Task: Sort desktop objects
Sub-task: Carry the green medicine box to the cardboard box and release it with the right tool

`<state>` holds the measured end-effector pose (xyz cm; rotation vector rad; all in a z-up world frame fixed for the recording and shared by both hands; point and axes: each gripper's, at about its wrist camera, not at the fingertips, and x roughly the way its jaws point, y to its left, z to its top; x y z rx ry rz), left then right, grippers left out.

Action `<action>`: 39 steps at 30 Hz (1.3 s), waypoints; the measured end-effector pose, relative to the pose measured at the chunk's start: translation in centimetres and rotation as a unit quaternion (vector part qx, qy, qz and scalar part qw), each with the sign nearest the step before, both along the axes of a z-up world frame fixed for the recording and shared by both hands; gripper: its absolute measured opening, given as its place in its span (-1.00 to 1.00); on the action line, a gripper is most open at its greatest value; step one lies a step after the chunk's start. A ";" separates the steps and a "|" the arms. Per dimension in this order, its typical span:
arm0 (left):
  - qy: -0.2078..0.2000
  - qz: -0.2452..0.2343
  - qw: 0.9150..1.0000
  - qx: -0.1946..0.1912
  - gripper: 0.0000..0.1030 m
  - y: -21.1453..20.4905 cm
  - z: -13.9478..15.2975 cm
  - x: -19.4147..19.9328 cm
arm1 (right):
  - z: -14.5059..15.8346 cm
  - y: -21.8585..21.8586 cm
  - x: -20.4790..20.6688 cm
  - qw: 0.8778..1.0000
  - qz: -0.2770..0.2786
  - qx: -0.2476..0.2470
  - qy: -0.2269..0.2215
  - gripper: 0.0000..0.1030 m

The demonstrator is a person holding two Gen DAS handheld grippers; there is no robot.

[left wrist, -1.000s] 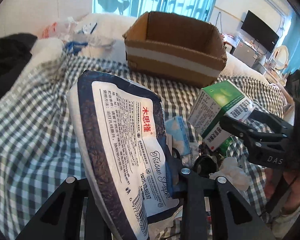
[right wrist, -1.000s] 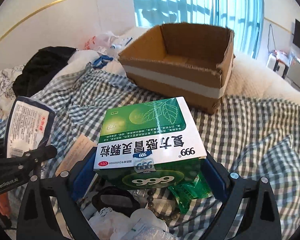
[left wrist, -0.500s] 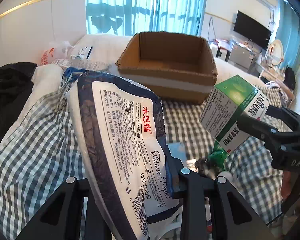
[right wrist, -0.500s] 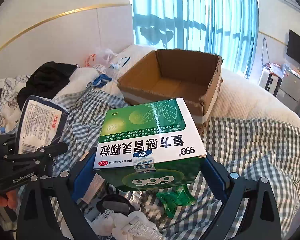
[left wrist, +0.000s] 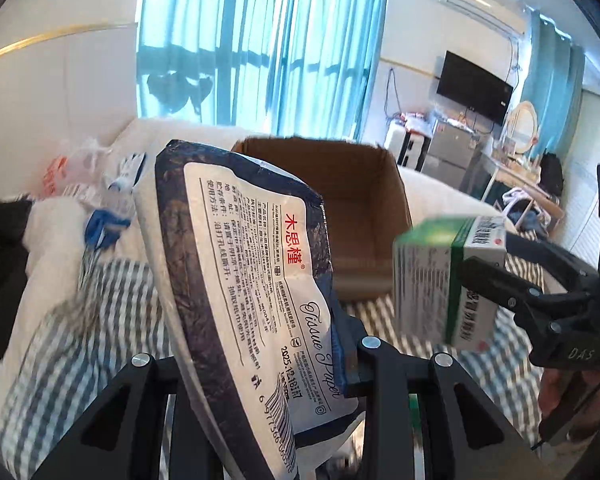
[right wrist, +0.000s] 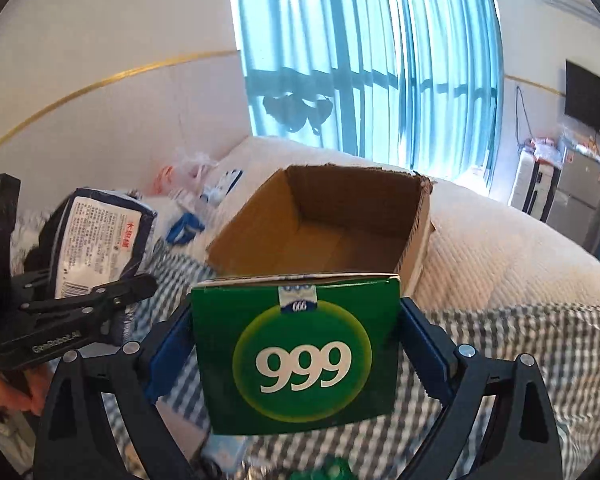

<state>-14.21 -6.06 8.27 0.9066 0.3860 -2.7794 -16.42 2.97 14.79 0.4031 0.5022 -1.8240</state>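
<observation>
tissue pack (left wrist: 256, 292) is clamped in the left hand-held gripper (left wrist: 260, 364), standing tall and leaning left, fingers on its lower part. held up off the bed, so it looks mid-carry rather than parked.

medicine box (right wrist: 296, 354) is pinched across its width by the right hand-held gripper (right wrist: 296, 344), blue pads on both side faces, "999" end facing the camera. in the left view the same box (left wrist: 448, 280) hangs in the air right of the pack, not touching it. blurred there, so likely moving.

carton (right wrist: 324, 224) sits open-top on the white quilt, straight ahead of both grippers and just past the box. what shows of its inside is bare cardboard. both items are level with or above its rim, which reads as an approach for dropping in from above.

checked cloth (right wrist: 540, 344) lies below the grippers. some small clutter at the bottom edge of the right view, too blurred to name.

judgement: two items picked, neither placed. risk is the tall pack tipping on the near wall on release.
</observation>
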 end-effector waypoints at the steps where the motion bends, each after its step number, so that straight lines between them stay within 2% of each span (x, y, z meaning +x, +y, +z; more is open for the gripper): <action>1: 0.003 0.002 1.000 -0.003 -0.41 -0.1 0.3 -0.8 | 0.1 -0.8 -0.5 1.000 -0.001 0.000 -0.003 0.83; 3: 0.009 0.003 1.000 -0.007 -0.41 -0.6 0.6 -3.3 | 0.5 -2.4 -1.4 1.000 -0.004 -0.006 -0.002 0.83; 7: 0.003 -0.005 1.000 0.010 -0.41 -1.8 0.2 -8.2 | 0.7 -6.0 -3.8 1.000 -0.016 -0.018 -0.018 0.83; 9: -0.005 -0.005 1.000 0.016 -0.41 -2.1 -0.7 -10.9 | 0.5 -7.4 -4.9 0.999 -0.021 -0.018 -0.028 0.83; 14: -0.022 -0.001 0.999 0.036 -0.41 -2.4 -3.3 -14.1 | -0.6 -9.2 -7.1 0.999 -0.028 -0.024 -0.037 0.86; 15: -0.027 0.001 0.999 0.043 -0.38 -2.6 -3.9 -14.5 | -0.7 -9.5 -7.4 0.998 -0.032 -0.026 -0.038 0.86; 17: -0.033 0.001 0.998 0.046 -0.10 -2.8 -4.5 -14.8 | -1.0 -9.6 -7.6 0.998 -0.037 -0.027 -0.038 0.88; 19: -0.039 0.011 0.999 0.036 0.64 -2.8 -4.7 -14.9 | -0.8 -9.3 -7.5 0.998 -0.038 -0.032 -0.037 0.90; 21: -0.037 0.025 0.999 0.026 0.83 -2.9 -4.5 -14.5 | -0.3 -8.7 -7.1 0.998 -0.043 -0.038 -0.030 0.96; 24: -0.031 0.027 0.999 0.033 0.83 -3.1 -3.7 -14.1 | 0.8 -7.5 -6.7 0.997 -0.044 -0.049 -0.036 0.96; 29: -0.045 0.039 0.998 0.033 0.83 -3.1 -2.9 -13.6 | 2.3 -5.3 -6.3 0.997 -0.044 -0.052 -0.049 0.97; 31: -0.034 0.033 0.998 0.033 0.83 -2.8 -2.3 -12.5 | 2.5 -3.6 -5.8 0.997 -0.046 -0.052 -0.036 0.97; 33: -0.028 0.036 0.999 0.016 0.86 -2.2 -1.5 -10.7 | 2.5 -2.1 -5.5 0.997 -0.051 -0.048 -0.027 0.97; 35: -0.032 0.040 0.999 0.003 0.96 -1.7 -1.0 -9.4 | 2.5 -0.4 -5.2 0.997 -0.052 -0.043 -0.027 0.97; 39: -0.038 0.036 0.999 -0.008 0.98 -0.6 0.0 -6.0 | 3.0 2.5 -4.2 0.997 -0.052 -0.039 -0.032 0.97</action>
